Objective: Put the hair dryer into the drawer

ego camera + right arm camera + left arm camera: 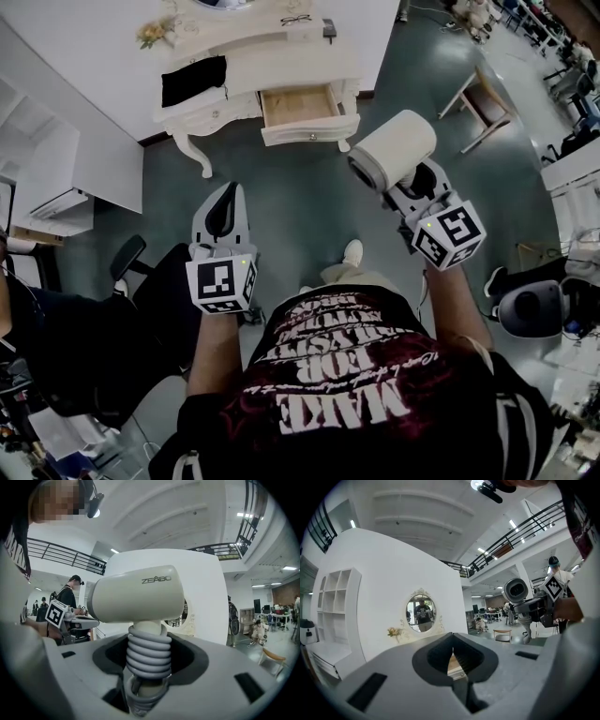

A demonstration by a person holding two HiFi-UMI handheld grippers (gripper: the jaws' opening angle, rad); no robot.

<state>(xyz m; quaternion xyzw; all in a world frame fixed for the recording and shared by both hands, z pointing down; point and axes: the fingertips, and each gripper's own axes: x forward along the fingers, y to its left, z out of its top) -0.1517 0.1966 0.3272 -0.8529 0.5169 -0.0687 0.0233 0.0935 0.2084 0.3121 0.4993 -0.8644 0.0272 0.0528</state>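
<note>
Pinches cream cord-wrapped hair dryer [138, 592] in right gripper [147, 670]; presses left gripper [452, 658] together, empty. May slip on coils before reaching open wooden drawer [298, 105].

"ZEABO" stands on the hair dryer [136, 595]; "MAKE" on the person's shirt [349, 405].

Oval mirror [420, 612], flowers [395, 632], wooden stool [483, 98]
</note>
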